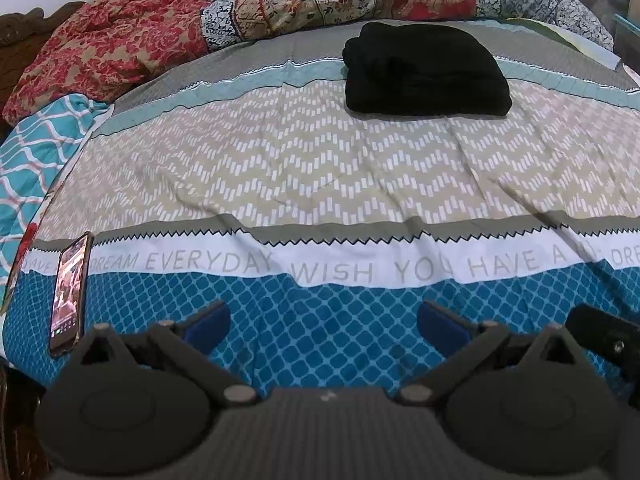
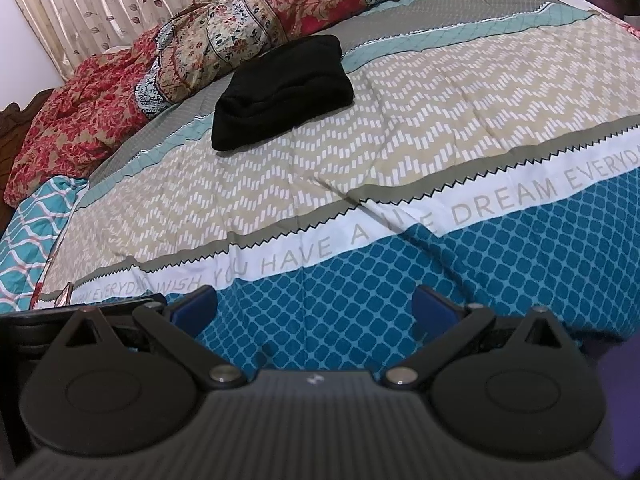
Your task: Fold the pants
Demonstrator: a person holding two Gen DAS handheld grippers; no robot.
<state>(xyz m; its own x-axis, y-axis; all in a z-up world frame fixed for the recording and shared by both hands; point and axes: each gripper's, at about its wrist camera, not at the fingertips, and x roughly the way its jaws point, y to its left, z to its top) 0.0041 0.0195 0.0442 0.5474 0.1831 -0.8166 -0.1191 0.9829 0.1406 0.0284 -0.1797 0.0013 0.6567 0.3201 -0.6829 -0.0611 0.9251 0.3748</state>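
The black pants lie folded in a compact bundle on the far side of the bed; they also show in the right wrist view. My left gripper is open and empty, low over the blue patterned near edge of the bedsheet, far from the pants. My right gripper is open and empty too, over the same blue band. Part of the right gripper shows at the right edge of the left wrist view.
A phone with a lit screen lies on the sheet at the near left. A crumpled red and floral quilt is heaped along the far side of the bed. A teal patterned pillow sits at left. Curtains hang behind.
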